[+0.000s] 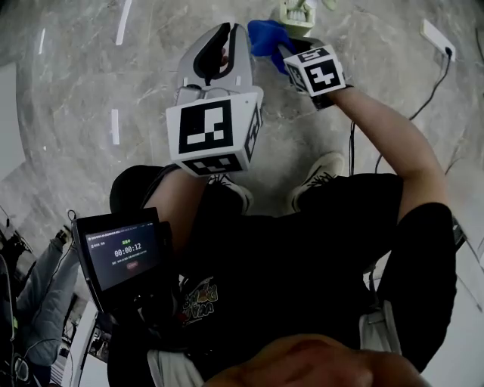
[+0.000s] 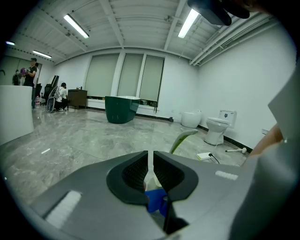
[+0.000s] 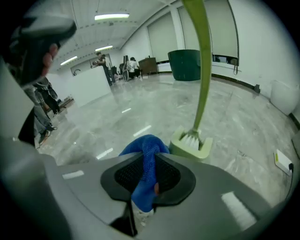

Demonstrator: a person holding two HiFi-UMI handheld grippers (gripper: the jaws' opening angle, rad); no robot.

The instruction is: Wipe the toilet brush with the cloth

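Note:
The toilet brush stands with its white bristles in a pale green holder (image 3: 191, 143) on the floor, also seen at the top of the head view (image 1: 297, 15). Its green handle (image 3: 202, 70) rises out of frame. My left gripper (image 2: 150, 161) is shut on a thin pale part of the handle (image 2: 149, 169), and the green shaft (image 2: 183, 138) curves away ahead of it. My right gripper (image 3: 149, 164) is shut on a blue cloth (image 3: 146, 152), just short of the holder. In the head view the cloth (image 1: 265, 34) bunches between the left gripper (image 1: 224, 34) and right gripper (image 1: 278, 47).
A white power strip (image 1: 437, 38) with a dark cable lies on the marble floor at the right. The person's shoes (image 1: 318, 175) stand below the grippers. Two toilets (image 2: 217, 129) and a dark green tub (image 2: 121, 108) sit further off, with people at desks beyond.

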